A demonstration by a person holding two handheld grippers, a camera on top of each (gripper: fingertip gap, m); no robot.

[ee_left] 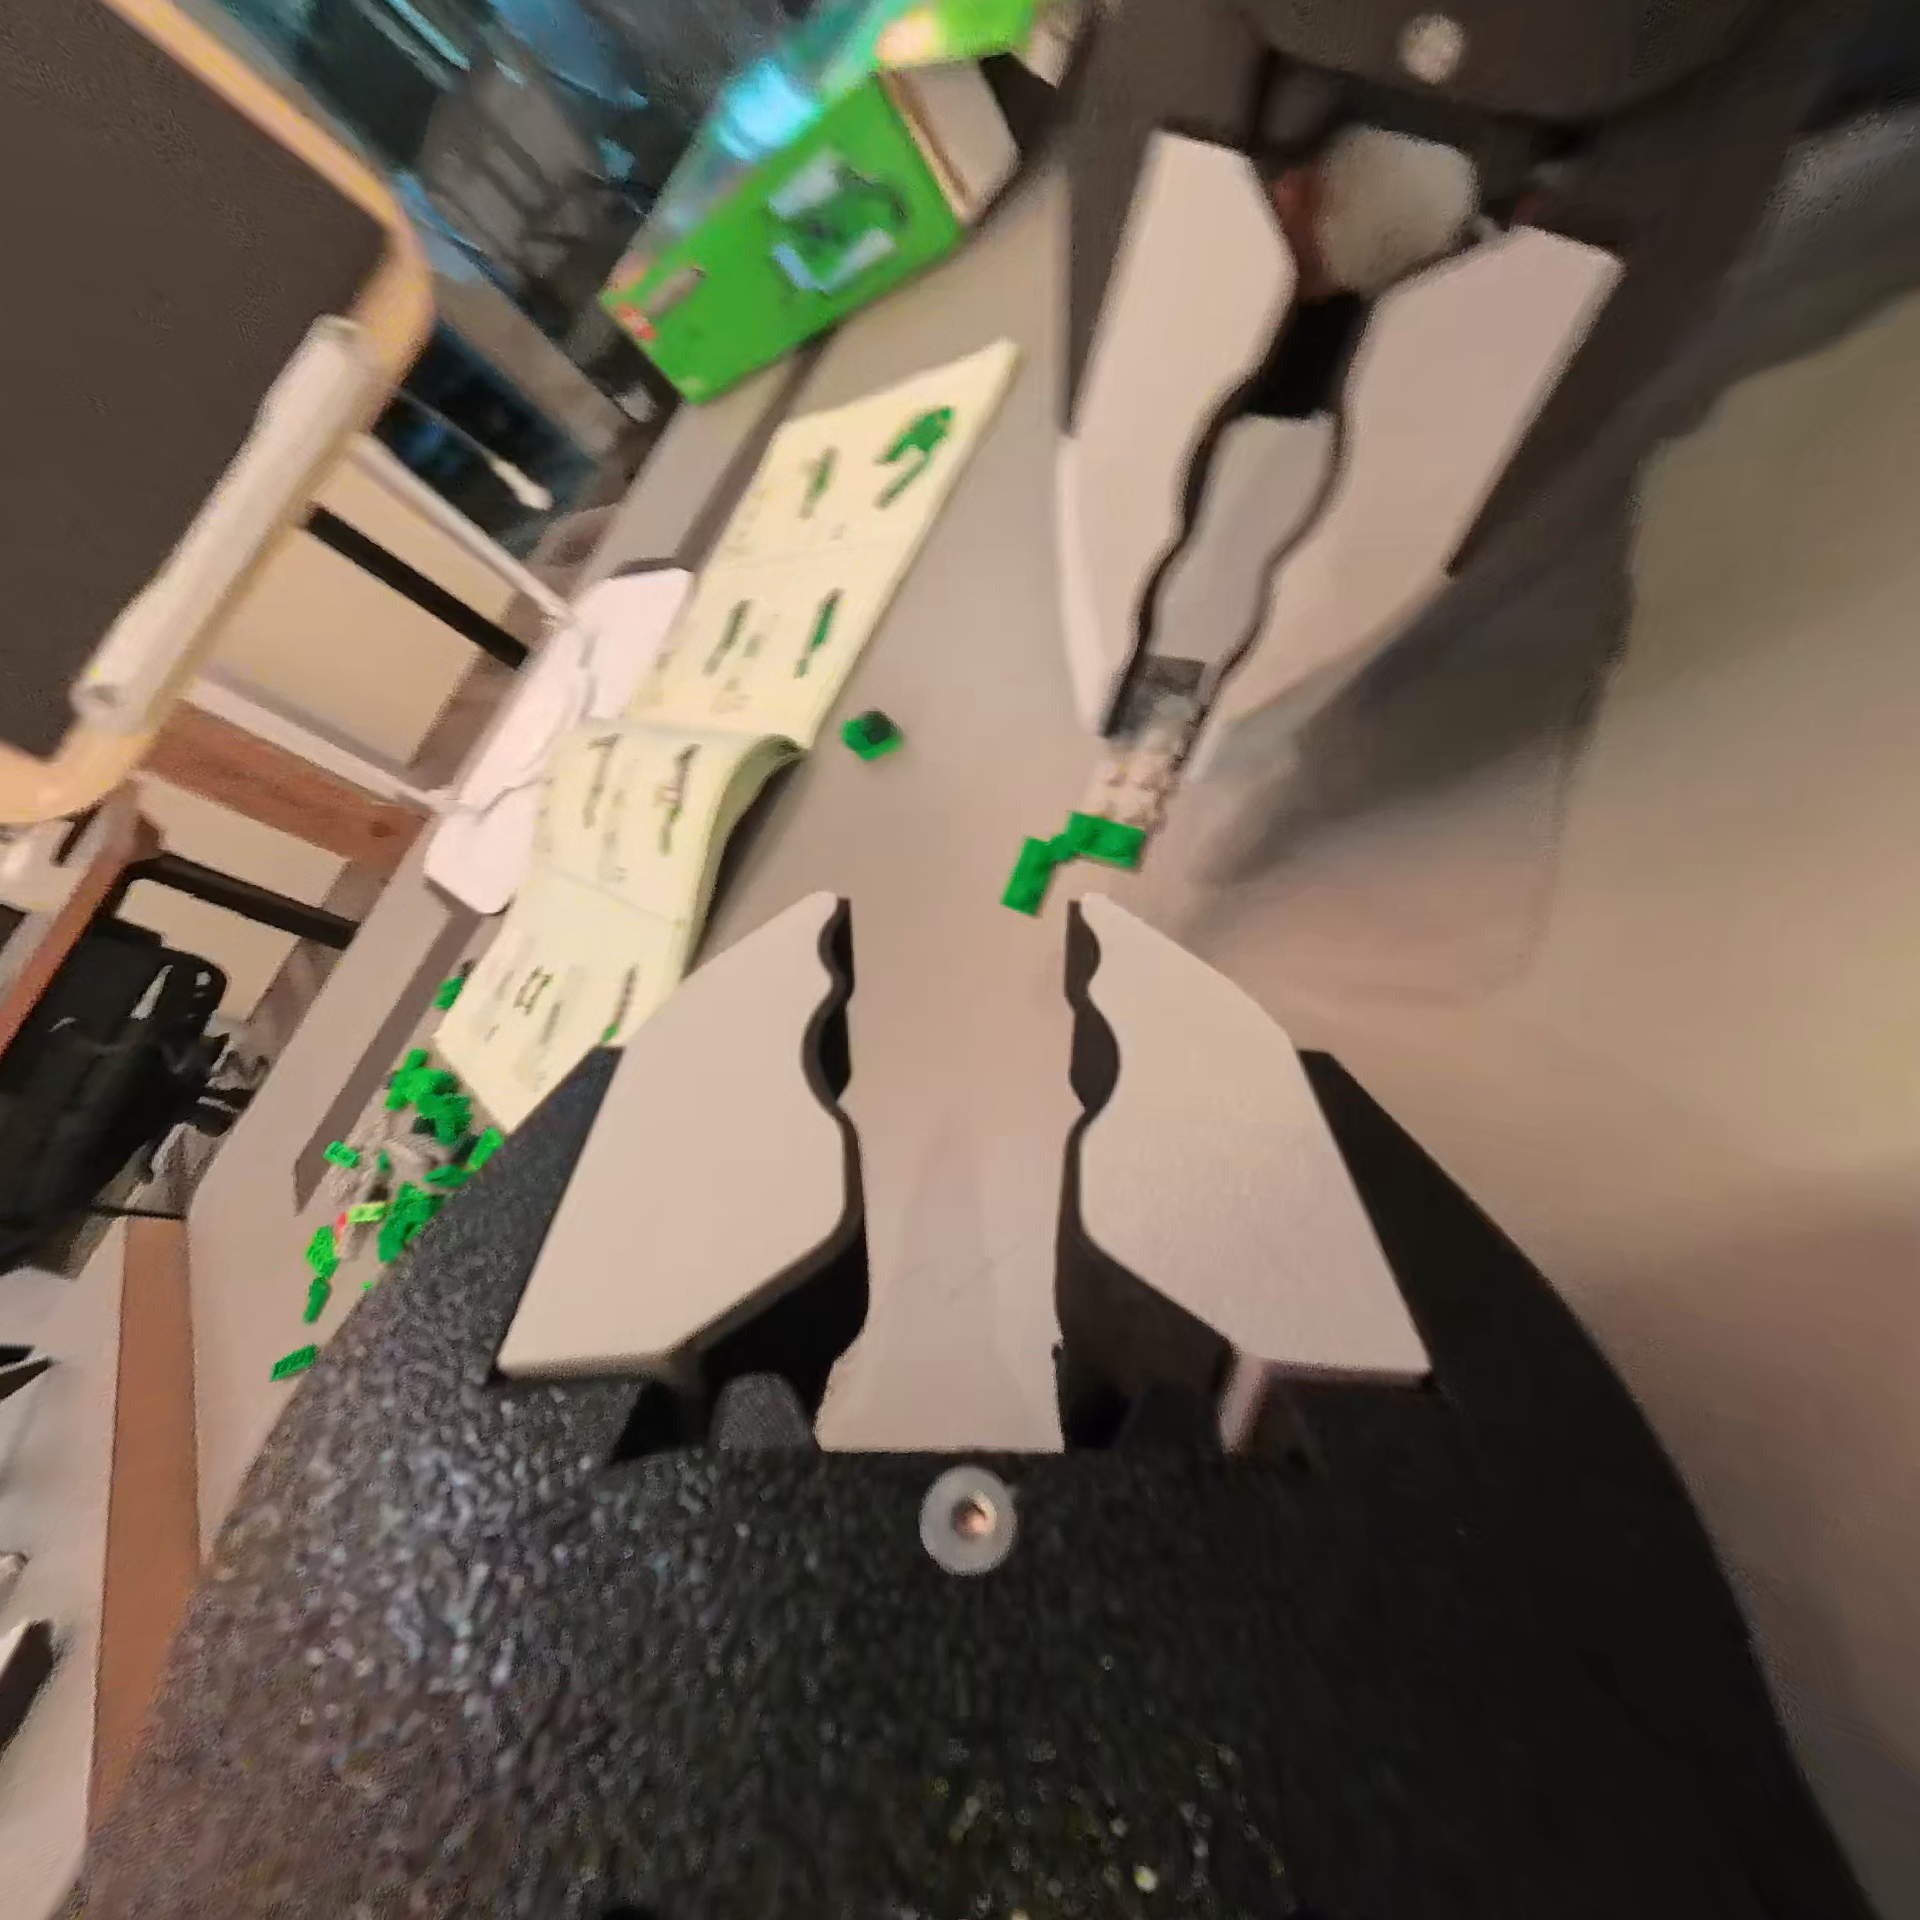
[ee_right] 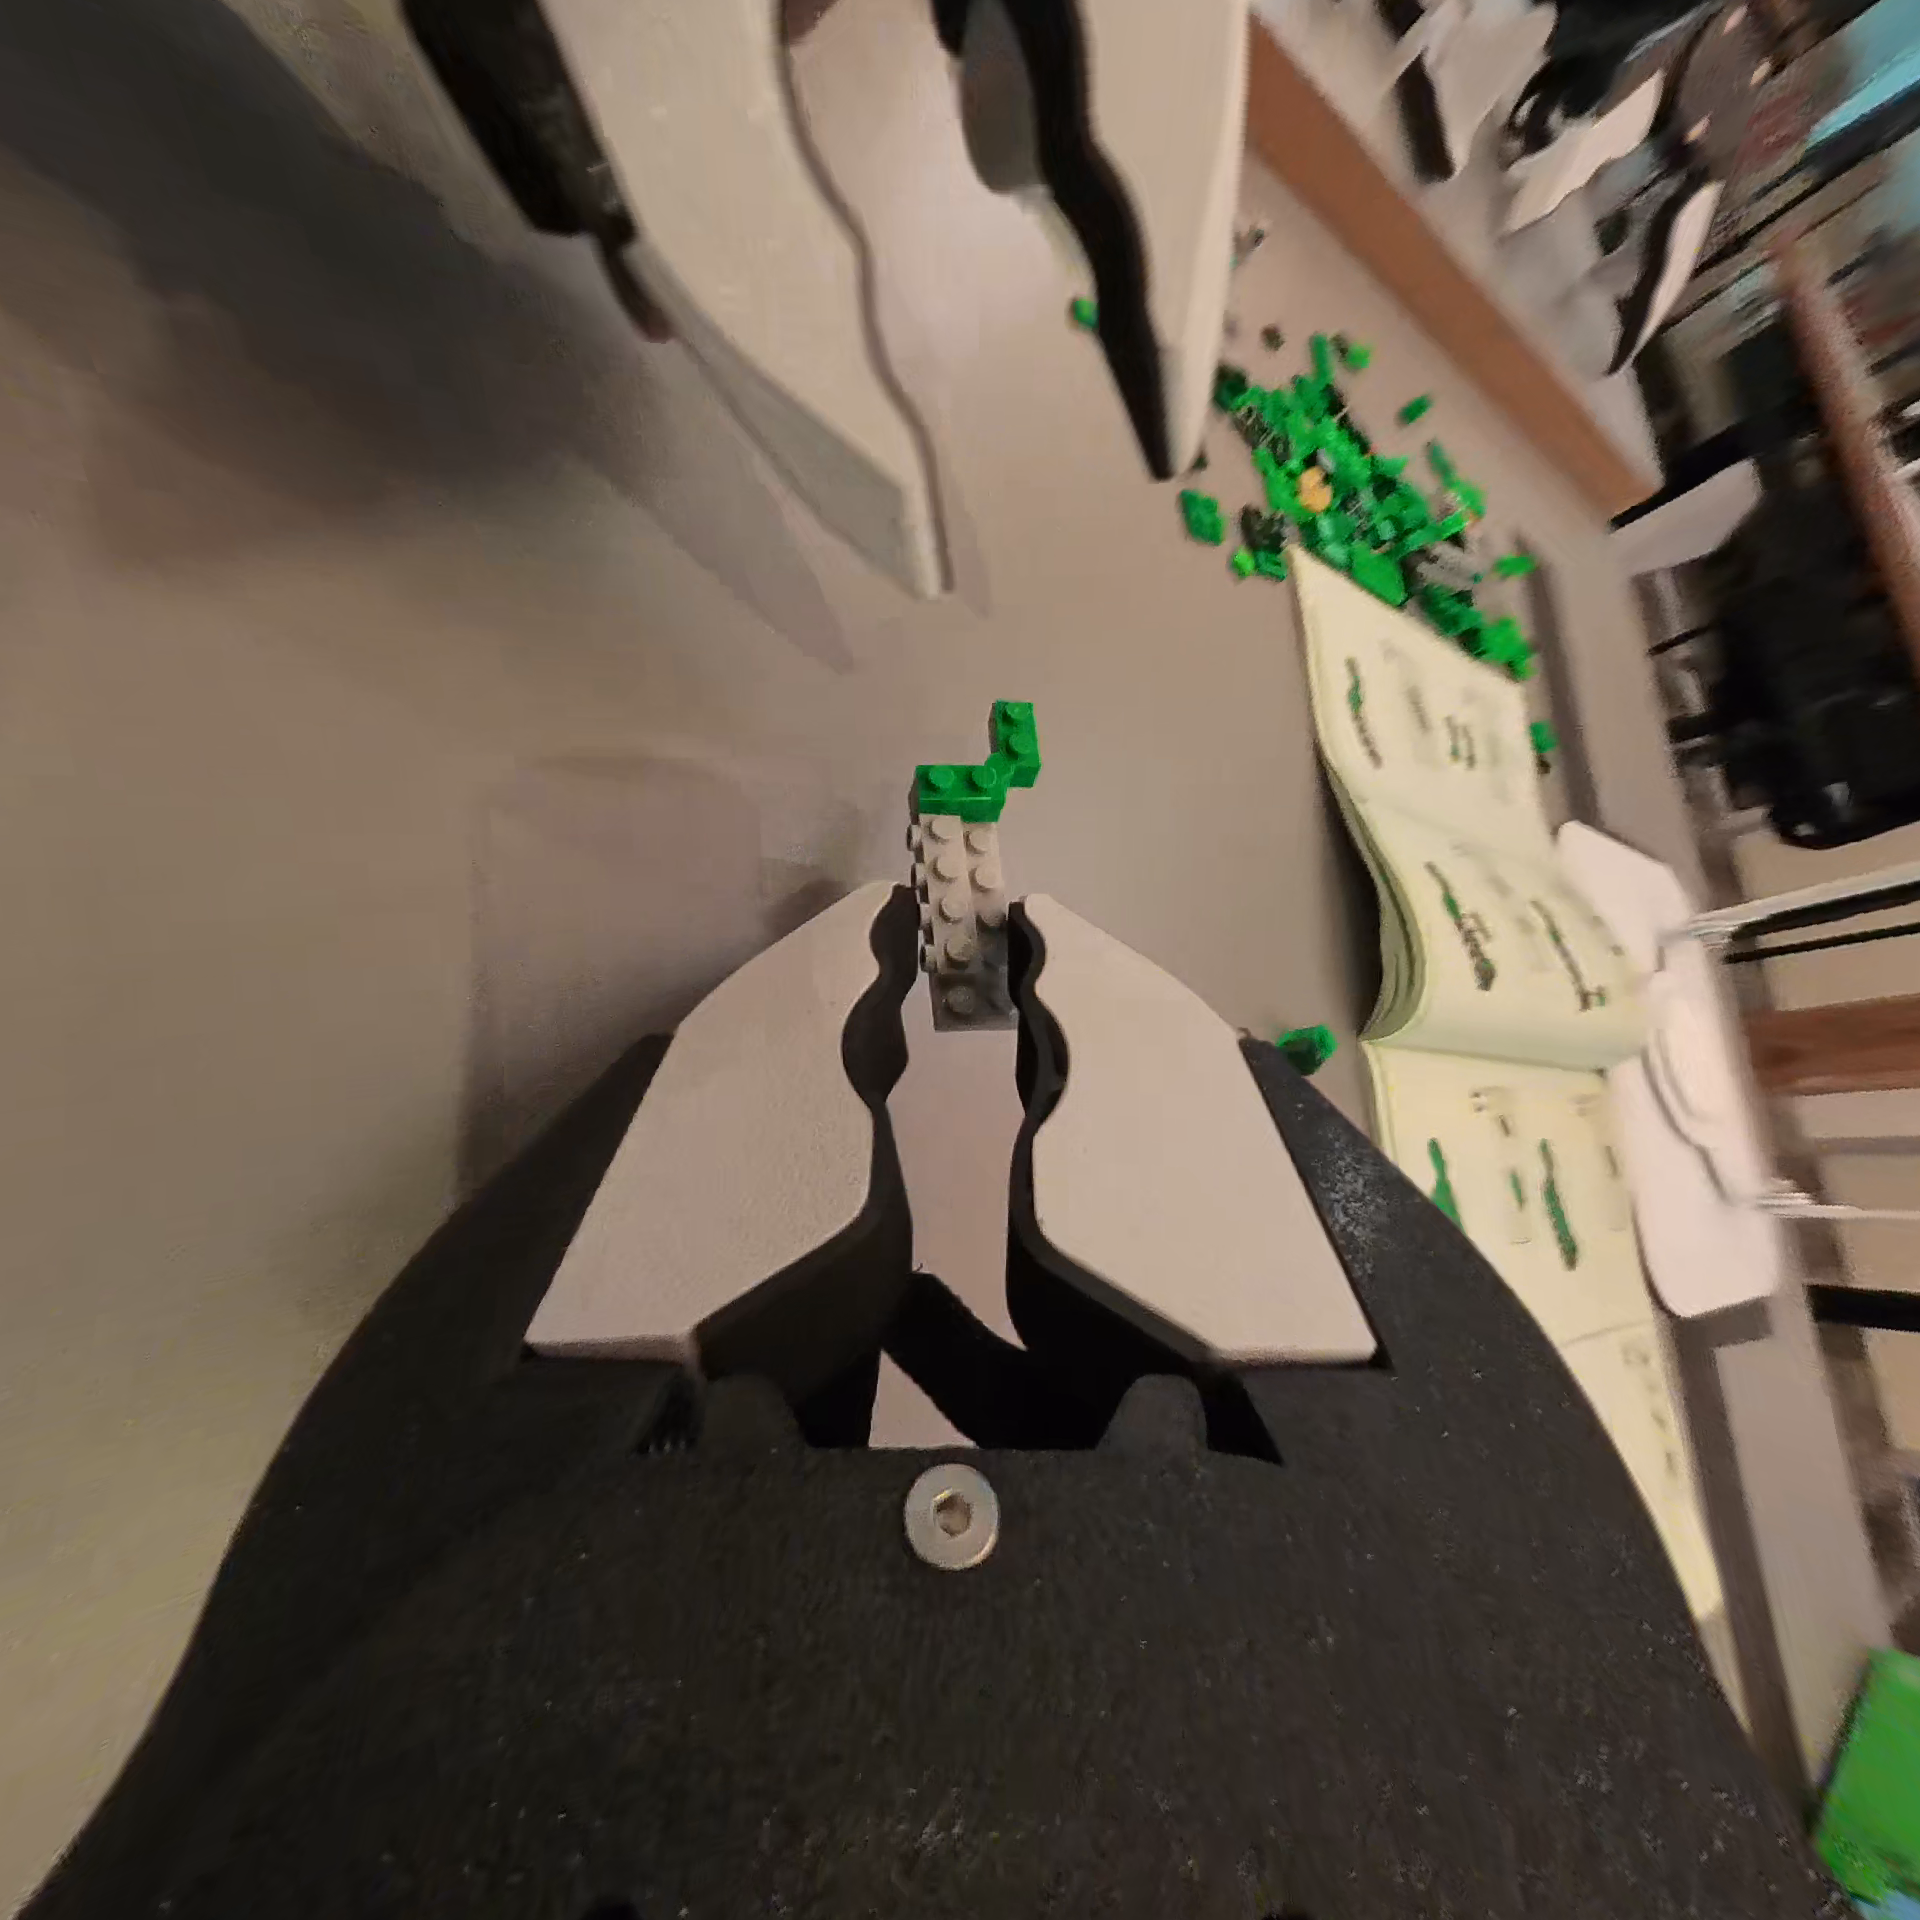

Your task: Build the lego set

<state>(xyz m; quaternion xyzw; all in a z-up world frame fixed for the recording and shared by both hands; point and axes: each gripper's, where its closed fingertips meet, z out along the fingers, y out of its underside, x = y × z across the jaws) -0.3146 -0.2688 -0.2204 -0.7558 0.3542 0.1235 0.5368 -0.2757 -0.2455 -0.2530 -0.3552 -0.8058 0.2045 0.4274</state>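
Note:
My right gripper (ee_right: 966, 904) is shut on a small lego assembly (ee_right: 966, 904), a grey studded strip with green pieces on its far end. It holds the assembly above the grey table. The left wrist view shows that gripper (ee_left: 1153, 727) opposite me, with the assembly's (ee_left: 1127, 774) green end pointing toward my left gripper. My left gripper (ee_left: 961, 914) is open and empty, just short of the green end. In the right wrist view the left gripper's fingers (ee_right: 1164, 260) hang at the top. A pile of loose green bricks (ee_right: 1351, 488) lies on the table beyond the booklet.
An open instruction booklet (ee_left: 748, 665) lies on the table left of the grippers, white paper (ee_left: 561, 727) beside it. A single green brick (ee_left: 871, 732) sits near the booklet. A green box (ee_left: 790, 249) stands at the far end. A chair (ee_left: 156, 312) is off the table's left edge.

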